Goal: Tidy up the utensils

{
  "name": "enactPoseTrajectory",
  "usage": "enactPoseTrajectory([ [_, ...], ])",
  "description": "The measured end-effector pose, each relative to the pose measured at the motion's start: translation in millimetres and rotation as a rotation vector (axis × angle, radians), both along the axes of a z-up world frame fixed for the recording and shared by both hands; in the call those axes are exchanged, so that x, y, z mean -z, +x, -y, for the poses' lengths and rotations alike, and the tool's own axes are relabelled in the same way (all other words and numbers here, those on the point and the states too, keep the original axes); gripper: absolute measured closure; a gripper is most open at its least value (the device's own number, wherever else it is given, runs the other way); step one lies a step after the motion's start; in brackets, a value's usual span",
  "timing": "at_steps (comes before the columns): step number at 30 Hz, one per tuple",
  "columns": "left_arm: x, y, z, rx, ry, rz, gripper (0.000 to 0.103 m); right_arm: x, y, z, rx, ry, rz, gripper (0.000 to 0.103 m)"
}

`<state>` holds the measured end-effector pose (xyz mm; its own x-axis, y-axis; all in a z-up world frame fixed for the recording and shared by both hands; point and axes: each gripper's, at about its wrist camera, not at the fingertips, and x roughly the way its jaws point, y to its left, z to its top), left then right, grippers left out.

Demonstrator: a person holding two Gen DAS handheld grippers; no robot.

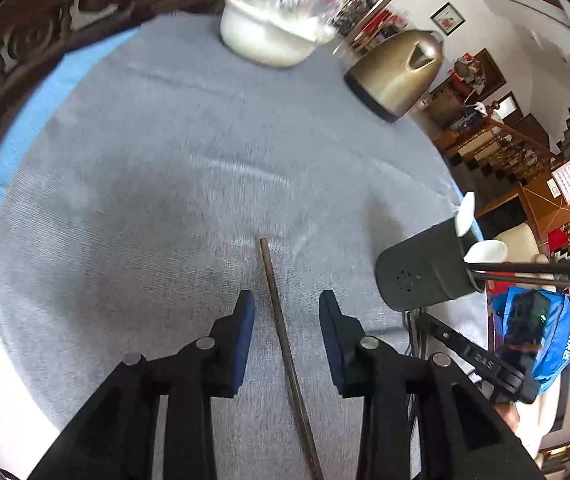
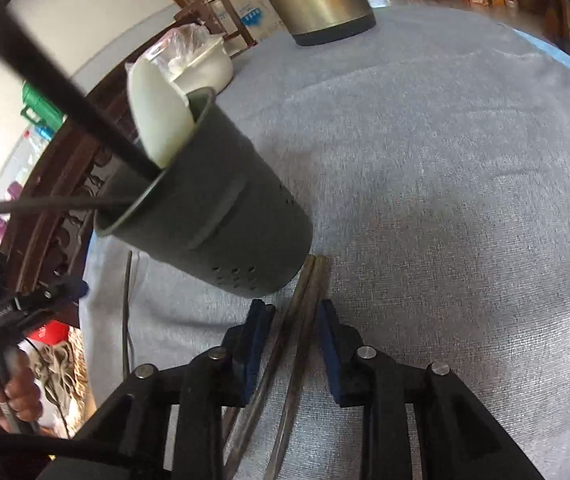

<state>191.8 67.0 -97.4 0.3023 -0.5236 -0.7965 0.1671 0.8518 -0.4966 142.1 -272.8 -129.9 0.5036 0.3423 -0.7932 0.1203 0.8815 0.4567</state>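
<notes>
Meanwhile, left gripper point(image 1: 287, 300) spread, single chopstick point(image 1: 281, 328) lying centre-frame between jaws; right gripper point(image 2: 291, 312) spread, paired chopsticks point(image 2: 301, 320) between, below dark holder point(image 2: 221, 216).

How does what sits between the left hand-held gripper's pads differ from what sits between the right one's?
Count: the left hand-held gripper straddles a single chopstick; the right hand-held gripper straddles a pair of chopsticks.
Position: the single chopstick's tip lies on open cloth, apart from the dark utensil holder; the pair's tips reach the holder's base.
Shared: both are dark, thin, lying flat on the cloth, and both grippers are open, not yet clamped.
</notes>
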Motion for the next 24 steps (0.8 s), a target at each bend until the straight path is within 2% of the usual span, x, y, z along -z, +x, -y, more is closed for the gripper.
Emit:
enactPoseTrajectory([
  [1,3,4,2,0.004,-0.002,-0.013,0.069,-1,-2,0,-0.006,0.005,0.016,0.095],
  [3,12,12,8,0.011,0.009,-0.035,0.069,-5,-9,1,0.004,-0.031,0.042,0.095],
  [7,21,22,20,0.031,0.027,-0.044,0.071,-12,-24,7,0.024,-0.023,0.077,0.095],
  [13,28,28,41,0.083,0.059,-0.029,0.096,-28,-46,17,0.025,0.052,0.128,0.095],
  [18,16,19,43,0.063,0.039,0.020,0.097,-38,-60,23,0.030,0.145,0.179,0.095],
  [22,7,11,40,0.081,0.040,0.043,0.097,-41,-59,17,0.051,0.023,0.156,0.095],
  [24,4,7,39,0.103,0.041,0.048,0.097,-40,-58,18,0.068,0.025,0.151,0.093],
])
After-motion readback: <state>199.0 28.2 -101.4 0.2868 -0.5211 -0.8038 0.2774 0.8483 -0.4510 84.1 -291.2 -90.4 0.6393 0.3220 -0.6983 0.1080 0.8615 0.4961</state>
